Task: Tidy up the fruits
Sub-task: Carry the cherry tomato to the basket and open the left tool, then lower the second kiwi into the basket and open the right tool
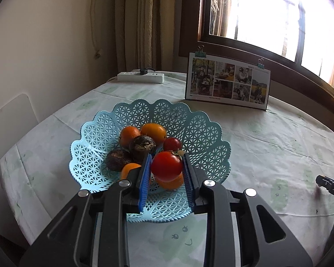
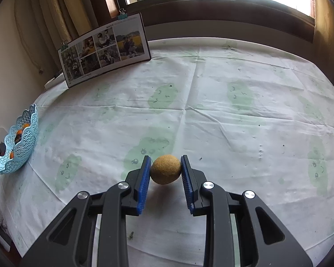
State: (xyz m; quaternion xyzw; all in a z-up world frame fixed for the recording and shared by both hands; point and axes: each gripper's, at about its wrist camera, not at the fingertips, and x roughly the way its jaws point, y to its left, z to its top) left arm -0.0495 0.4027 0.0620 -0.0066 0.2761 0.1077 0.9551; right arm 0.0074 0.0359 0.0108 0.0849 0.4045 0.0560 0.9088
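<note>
A red tomato [image 1: 166, 166] sits between the left claw [image 1: 165, 166] pads above the blue basket [image 1: 95, 133]; a brown round fruit [image 2: 165, 169] is pinched in the right claw [image 2: 165, 170].

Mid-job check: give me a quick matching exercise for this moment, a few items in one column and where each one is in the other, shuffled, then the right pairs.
Items:
1. red tomato
2. brown round fruit
3. photo card
4. power strip

Places:
A. standing upright below the window, binder clips on top
B. between the left gripper fingers, over the blue basket
C. lying at the table's far edge by the curtain
D. between the right gripper fingers, above the tablecloth

Pairs: 1-B, 2-D, 3-A, 4-C
</note>
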